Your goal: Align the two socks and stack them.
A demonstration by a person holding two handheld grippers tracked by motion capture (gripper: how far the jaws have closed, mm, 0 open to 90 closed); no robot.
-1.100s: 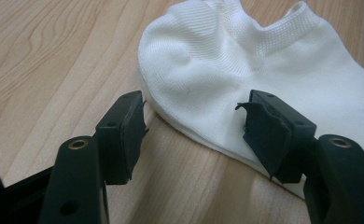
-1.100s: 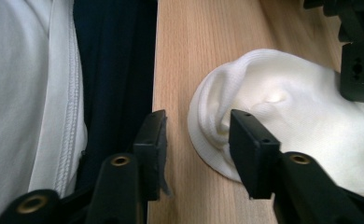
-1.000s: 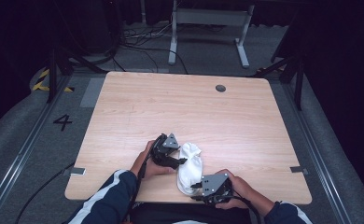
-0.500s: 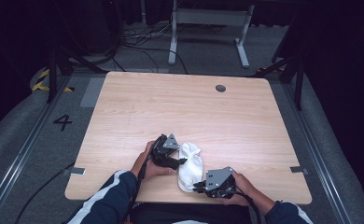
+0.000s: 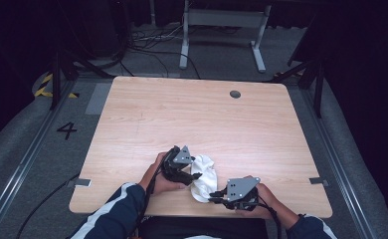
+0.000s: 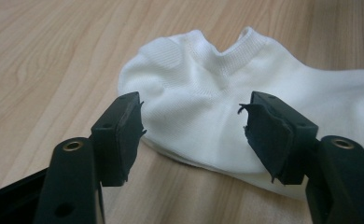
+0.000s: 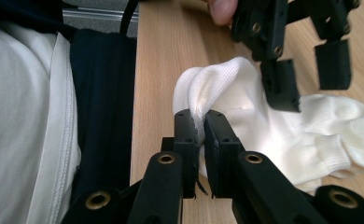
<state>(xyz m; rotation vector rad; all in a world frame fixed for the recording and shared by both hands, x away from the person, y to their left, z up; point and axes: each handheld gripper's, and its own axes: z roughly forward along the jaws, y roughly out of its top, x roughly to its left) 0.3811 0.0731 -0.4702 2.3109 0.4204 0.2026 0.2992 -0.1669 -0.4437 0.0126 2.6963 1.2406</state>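
While our right gripper (image 7: pixel 201 122) pinches the white sock (image 5: pixel 203 176) w/ jaws closed near table (image 5: pixel 192 114) edge, left gripper (image 6: pixel 192 126) hovers open over it.

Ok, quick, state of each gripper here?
Left gripper: open, jaws apart over the white sock.
Right gripper: shut on a fold of the sock.

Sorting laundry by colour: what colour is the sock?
Plain white sock, clearest in the left gripper view.

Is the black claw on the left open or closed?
Open. The left gripper has a wide gap between its two jaws, with the white sock lying on the table behind them, not pinched.
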